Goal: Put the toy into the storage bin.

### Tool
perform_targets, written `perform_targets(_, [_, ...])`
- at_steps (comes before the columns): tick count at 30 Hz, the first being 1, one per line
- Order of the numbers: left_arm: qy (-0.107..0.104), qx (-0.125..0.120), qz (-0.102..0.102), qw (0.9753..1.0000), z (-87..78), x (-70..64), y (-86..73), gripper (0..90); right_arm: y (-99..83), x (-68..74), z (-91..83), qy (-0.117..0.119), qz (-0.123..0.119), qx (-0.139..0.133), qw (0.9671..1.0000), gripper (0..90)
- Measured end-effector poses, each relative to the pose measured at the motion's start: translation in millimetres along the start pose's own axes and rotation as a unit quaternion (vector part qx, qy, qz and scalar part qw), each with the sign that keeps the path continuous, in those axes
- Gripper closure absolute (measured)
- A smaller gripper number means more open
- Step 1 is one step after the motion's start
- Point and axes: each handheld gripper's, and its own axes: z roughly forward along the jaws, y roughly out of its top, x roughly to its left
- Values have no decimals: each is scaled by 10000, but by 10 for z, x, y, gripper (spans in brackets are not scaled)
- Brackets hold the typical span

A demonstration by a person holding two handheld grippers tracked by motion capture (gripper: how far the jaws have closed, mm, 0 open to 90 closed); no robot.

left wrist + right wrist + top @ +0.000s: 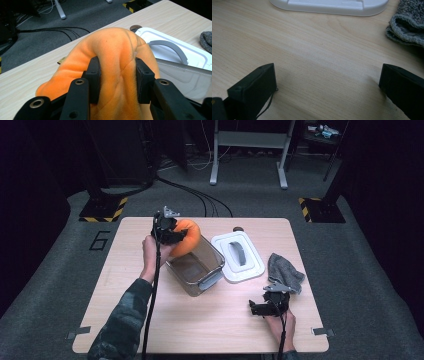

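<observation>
A large dark figure "6" (99, 240) stands on the grey floor (50, 285) just left of the table (200, 320), beside its far left corner; nothing else can be read on any thing in the pictures

From my seat, the near half of the table (165, 325) lay bare, so a gripper could sweep there freely. My right gripper (327, 82) sat low with its jaws wide apart over bare wood, the cloth (284, 270) just beyond it and the lid (237, 256) farther ahead. The bin (196, 265) stood mid-table, touching the lid, leaving no gap between them. My left gripper (117, 80), clamped on the orange toy (112, 52), hung at the bin's far left rim. Left of the bin the wood was free.
</observation>
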Motion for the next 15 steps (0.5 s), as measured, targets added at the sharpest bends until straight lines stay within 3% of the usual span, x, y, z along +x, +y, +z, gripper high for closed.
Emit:
perform_targets(3, [24, 10, 33, 10000, 7, -7, -2, 634, 0, 0, 0, -1, 2, -1, 10000, 3])
perform_targets(13, [-108, -46, -262, 9996, 37, 21, -57, 636, 0, 0, 0, 0, 2, 0, 10000, 3])
perform_targets(15, [-123, -21, -244, 9996, 38, 23, -63, 636, 0, 0, 0, -1, 1, 0, 10000, 3])
